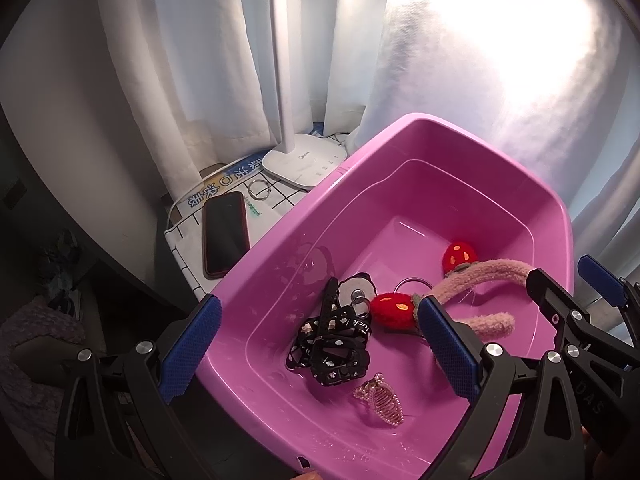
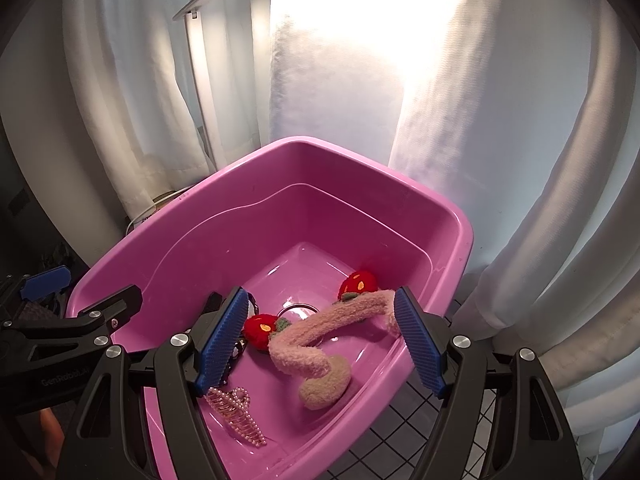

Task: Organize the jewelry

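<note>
A pink plastic tub (image 1: 280, 248) (image 2: 180, 240) holds the jewelry. Inside lie a fuzzy pink headband (image 1: 492, 276) (image 2: 316, 332) with two red strawberries (image 1: 394, 310) (image 2: 260, 330), a black lanyard and clip tangle (image 1: 332, 344), a metal ring (image 1: 412, 284) (image 2: 298, 310) and a pearl hair claw (image 1: 380, 398) (image 2: 236, 412). My left gripper (image 1: 320, 348) is open over the tub's near left. My right gripper (image 2: 324, 342) is open, its fingers on either side of the headband without touching it; it also shows in the left wrist view (image 1: 568, 284).
A white desk lamp base (image 1: 304, 162) stands behind the tub's left corner. A dark phone (image 1: 224, 234) and a pair of metal rings (image 1: 258, 190) lie on a grid-patterned cloth. White curtains (image 2: 480, 120) hang close behind and to the right.
</note>
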`<state>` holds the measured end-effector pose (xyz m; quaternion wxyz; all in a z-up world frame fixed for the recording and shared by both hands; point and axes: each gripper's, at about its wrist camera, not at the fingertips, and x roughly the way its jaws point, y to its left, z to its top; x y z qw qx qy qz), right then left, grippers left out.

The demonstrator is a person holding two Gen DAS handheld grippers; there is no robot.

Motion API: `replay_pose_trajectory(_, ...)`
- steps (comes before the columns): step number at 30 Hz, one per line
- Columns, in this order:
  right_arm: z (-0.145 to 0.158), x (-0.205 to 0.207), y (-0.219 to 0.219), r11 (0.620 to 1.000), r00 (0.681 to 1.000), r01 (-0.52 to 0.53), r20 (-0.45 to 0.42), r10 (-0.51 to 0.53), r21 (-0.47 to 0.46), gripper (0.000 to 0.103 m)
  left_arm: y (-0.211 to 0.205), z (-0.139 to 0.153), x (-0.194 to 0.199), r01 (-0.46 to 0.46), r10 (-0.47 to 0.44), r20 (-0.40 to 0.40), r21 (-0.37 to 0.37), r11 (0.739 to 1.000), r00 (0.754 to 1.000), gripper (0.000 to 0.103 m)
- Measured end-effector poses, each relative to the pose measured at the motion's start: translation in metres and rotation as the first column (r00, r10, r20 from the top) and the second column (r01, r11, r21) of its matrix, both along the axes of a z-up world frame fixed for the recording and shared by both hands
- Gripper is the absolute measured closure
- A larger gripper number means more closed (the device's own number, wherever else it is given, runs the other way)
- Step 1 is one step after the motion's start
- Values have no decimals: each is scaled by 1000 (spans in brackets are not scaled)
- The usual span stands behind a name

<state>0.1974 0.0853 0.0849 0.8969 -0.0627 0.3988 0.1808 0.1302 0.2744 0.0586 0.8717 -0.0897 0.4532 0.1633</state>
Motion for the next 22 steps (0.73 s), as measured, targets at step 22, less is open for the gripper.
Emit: replay_pose_trajectory(22, -1, -3, 0, 1000, 1000, -19, 1, 19, 11, 31, 2, 0, -1, -18, 18, -1, -18, 1000, 1000, 6)
